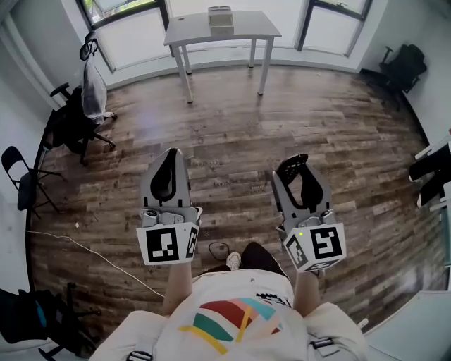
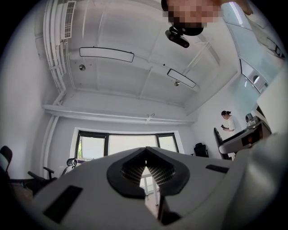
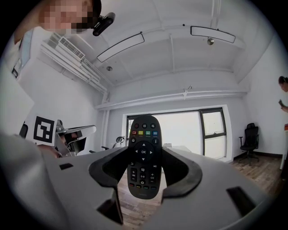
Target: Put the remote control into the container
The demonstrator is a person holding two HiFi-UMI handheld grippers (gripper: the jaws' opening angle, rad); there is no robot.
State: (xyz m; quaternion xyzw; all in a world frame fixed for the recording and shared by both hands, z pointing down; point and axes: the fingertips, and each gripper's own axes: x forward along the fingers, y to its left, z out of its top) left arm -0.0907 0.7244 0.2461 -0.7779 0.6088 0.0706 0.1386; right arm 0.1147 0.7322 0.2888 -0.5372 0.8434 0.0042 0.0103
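Observation:
A black remote control (image 3: pixel 143 155) with coloured buttons stands upright between the jaws of my right gripper (image 3: pixel 143 168), which is shut on its lower half. In the head view my right gripper (image 1: pixel 294 163) is held at waist height over the wooden floor, and the remote is hard to tell from the dark pads. My left gripper (image 1: pixel 171 156) hangs beside it, shut and empty, its pads (image 2: pixel 135 170) meeting at the tip. The container (image 1: pixel 220 17), a small pale box, sits on a white table (image 1: pixel 246 29) far ahead by the windows.
Office chairs (image 1: pixel 79 116) and a black folding chair (image 1: pixel 25 182) stand along the left wall. Another chair (image 1: pixel 403 67) is at the back right. A thin cable (image 1: pixel 91 252) runs over the floor at left. A person (image 2: pixel 229 124) stands far off.

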